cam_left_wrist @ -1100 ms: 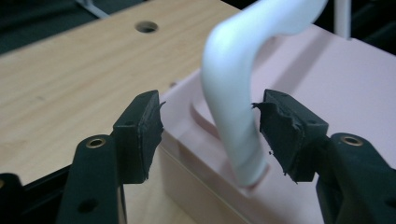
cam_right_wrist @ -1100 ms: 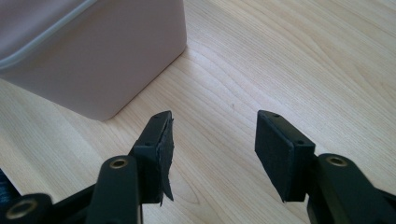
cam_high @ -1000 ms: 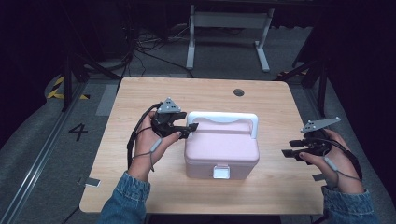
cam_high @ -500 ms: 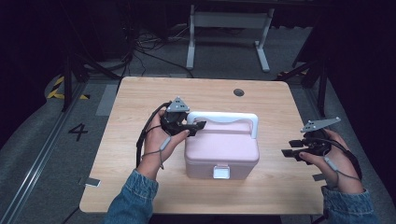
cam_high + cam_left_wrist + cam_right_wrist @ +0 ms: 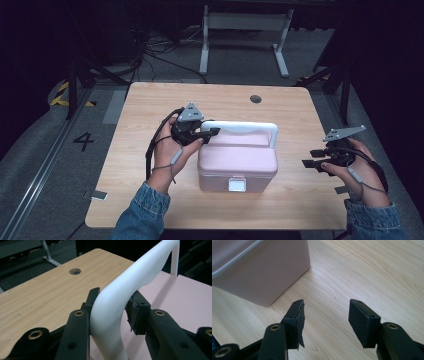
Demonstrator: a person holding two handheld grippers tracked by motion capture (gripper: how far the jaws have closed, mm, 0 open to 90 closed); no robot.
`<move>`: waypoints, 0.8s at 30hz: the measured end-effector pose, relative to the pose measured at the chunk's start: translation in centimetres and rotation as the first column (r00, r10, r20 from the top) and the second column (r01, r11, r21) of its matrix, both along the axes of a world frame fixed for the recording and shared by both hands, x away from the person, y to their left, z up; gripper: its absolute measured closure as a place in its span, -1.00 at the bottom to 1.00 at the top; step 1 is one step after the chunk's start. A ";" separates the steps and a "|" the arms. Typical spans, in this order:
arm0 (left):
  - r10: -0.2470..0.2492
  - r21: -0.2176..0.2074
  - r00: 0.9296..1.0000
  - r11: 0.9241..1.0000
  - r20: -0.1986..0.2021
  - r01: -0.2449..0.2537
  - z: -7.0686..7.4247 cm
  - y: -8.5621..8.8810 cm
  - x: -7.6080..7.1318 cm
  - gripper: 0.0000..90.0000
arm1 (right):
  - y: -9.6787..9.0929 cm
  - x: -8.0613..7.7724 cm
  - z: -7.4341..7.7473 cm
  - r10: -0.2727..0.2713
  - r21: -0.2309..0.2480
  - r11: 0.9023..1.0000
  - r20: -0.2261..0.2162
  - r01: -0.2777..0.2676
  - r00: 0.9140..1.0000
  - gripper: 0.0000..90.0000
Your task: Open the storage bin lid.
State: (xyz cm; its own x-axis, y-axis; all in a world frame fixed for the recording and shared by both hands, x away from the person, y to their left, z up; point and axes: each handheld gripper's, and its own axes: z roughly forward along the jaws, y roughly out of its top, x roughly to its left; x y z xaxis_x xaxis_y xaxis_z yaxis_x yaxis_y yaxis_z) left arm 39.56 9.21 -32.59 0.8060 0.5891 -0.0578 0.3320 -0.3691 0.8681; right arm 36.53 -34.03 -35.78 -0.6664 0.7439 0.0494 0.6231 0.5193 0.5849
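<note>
A pink lidded box (image 5: 237,160) with a white carry handle (image 5: 245,126) and a white front latch stands mid-table. My left gripper (image 5: 212,132) is at the handle's left corner. Its jaws have just been closing. In the left gripper view the handle (image 5: 117,285) sits between them, both pads against it, so the left gripper (image 5: 112,307) is shut on it. My right gripper (image 5: 310,162) hovers at the table's right edge, apart from the box. In the right gripper view my right gripper (image 5: 325,315) is open over bare wood, the box's corner (image 5: 262,270) ahead to the left.
The wooden table (image 5: 150,110) has a round cable hole (image 5: 255,99) at the back. A small grey tab (image 5: 98,195) lies near its front left corner. A white metal frame (image 5: 245,25) stands on the dark floor behind.
My left hand has moved right to the handle's left corner, and its jaws have closed around the handle. The right hand and the box have stayed put.
</note>
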 end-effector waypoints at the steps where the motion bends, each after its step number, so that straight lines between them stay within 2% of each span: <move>1: 0.002 -0.003 1.000 1.000 -0.003 -0.002 0.1 0.0 -0.1 0.49 | 0.0 0.0 0.0 0.000 0.000 1.000 -0.001 0.000 1.000 0.06; 8: -0.004 -0.030 1.000 1.000 0.010 0.004 1.0 0.3 0.1 0.50 | 0.0 0.1 0.0 0.002 0.005 1.000 0.002 -0.002 1.000 0.06; 16: -0.006 -0.024 1.000 1.000 0.025 0.006 1.8 0.4 0.6 0.51 | 0.2 0.0 0.2 0.003 0.009 1.000 0.017 -0.003 1.000 0.06; 24: -0.012 -0.035 1.000 0.999 0.001 0.012 2.4 0.4 1.6 0.52 | 0.1 -0.3 0.3 -0.006 0.022 1.000 0.036 0.005 0.999 0.07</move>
State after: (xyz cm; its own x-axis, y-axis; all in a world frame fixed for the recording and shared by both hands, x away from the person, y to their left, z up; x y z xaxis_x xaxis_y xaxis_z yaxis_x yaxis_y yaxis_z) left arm 41.13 9.61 -30.16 0.8130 0.5770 -0.0775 0.3271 -0.3426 0.8807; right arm 36.27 -33.91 -35.51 -0.6641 0.7465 0.0414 0.6040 0.5029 0.6183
